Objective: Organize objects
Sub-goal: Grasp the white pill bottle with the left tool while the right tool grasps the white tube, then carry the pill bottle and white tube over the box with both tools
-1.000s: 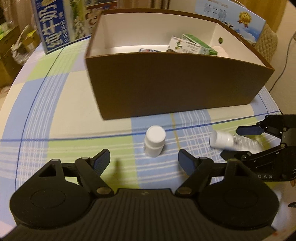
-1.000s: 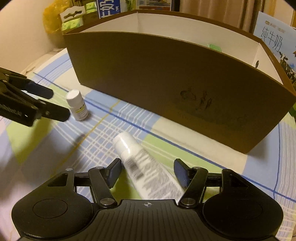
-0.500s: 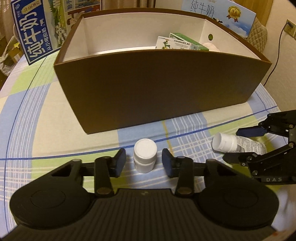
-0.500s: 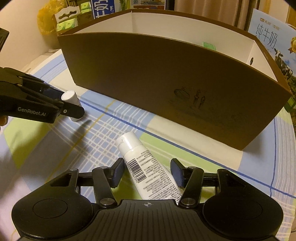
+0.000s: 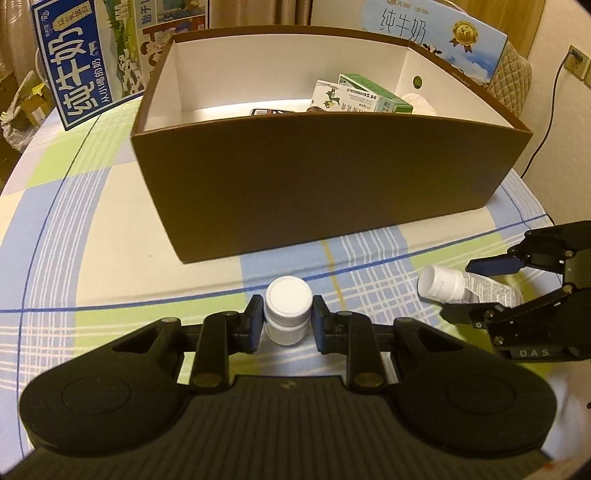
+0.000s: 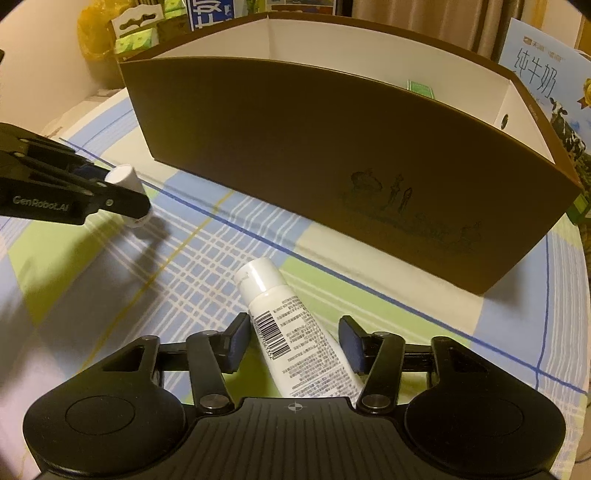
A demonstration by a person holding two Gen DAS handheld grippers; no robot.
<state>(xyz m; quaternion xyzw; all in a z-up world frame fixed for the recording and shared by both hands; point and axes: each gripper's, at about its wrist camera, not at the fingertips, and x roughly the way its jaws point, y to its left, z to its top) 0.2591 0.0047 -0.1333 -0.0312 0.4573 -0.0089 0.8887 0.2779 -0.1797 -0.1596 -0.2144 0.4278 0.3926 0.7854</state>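
A small white pill bottle [image 5: 287, 309] stands upright on the checked tablecloth, and my left gripper [image 5: 287, 325] is shut on its sides. The bottle also shows in the right wrist view [image 6: 127, 184], held by the left gripper [image 6: 110, 192]. A white tube [image 6: 291, 332] with a barcode lies on the cloth between the fingers of my right gripper [image 6: 295, 345], which is open around it; the left pad touches it, the right pad stands off. The tube [image 5: 454, 286] and right gripper [image 5: 476, 288] show at the right of the left wrist view. A brown box [image 5: 325, 177] stands just beyond.
The brown box [image 6: 332, 155] has a white inside and holds green-and-white cartons [image 5: 354, 96] and other items. Blue milk cartons [image 5: 79, 70] stand behind it at left and right [image 5: 436, 33]. The tablecloth [image 5: 92, 240] covers a rounded table.
My left gripper moved forward around the pill bottle and closed on it. My right gripper narrowed around the tube, which now lies a little straighter between the fingers.
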